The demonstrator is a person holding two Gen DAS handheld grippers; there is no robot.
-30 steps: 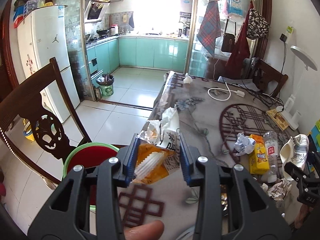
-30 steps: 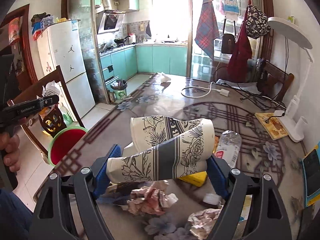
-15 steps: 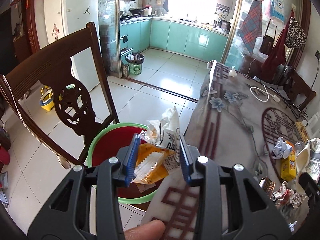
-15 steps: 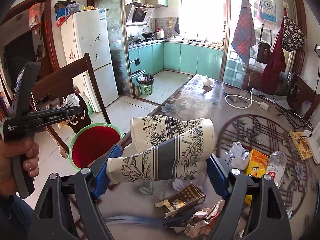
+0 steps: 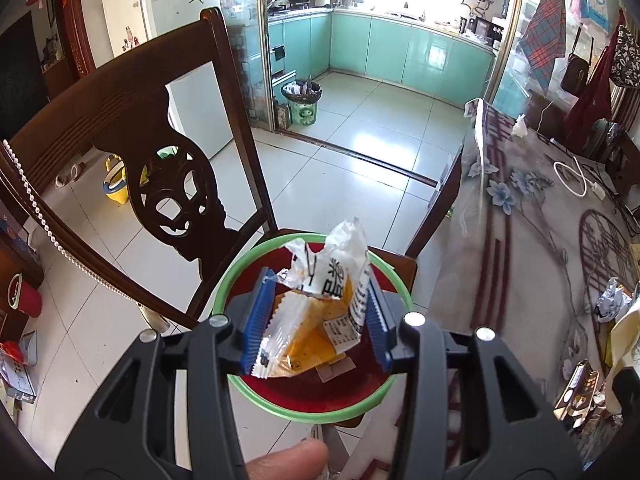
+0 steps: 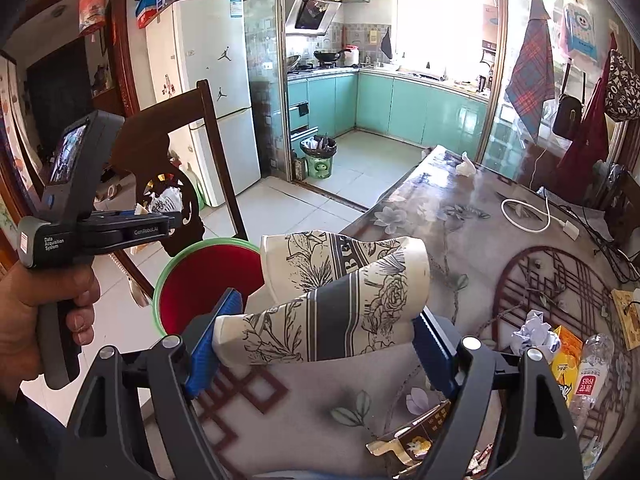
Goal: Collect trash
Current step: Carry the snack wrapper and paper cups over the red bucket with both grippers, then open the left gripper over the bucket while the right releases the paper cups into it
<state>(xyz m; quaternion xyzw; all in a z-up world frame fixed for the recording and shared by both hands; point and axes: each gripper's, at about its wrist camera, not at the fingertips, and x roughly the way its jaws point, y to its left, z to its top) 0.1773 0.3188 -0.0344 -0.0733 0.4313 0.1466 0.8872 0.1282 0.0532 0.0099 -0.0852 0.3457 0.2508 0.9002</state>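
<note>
- Left wrist view: the left claw (image 5: 316, 330) tilts steeply down over the red bin (image 5: 312, 384) on the chair seat; its jaws have just been opening, the orange-and-white wrappers (image 5: 320, 312) still between the pads.
- Right wrist view: the right claw (image 6: 320, 350), jaws wide, clamps two crushed paper cups (image 6: 332, 300) above the bench (image 6: 460, 232) edge, beside the bin; the left hand (image 6: 36, 320) grips its handle upright.

Bright daylight through the overexposed kitchen window (image 6: 438, 16); glare on the floor tiles (image 5: 372, 140) below; sharp centre, heavy fisheye bending toward dark corners.
</note>
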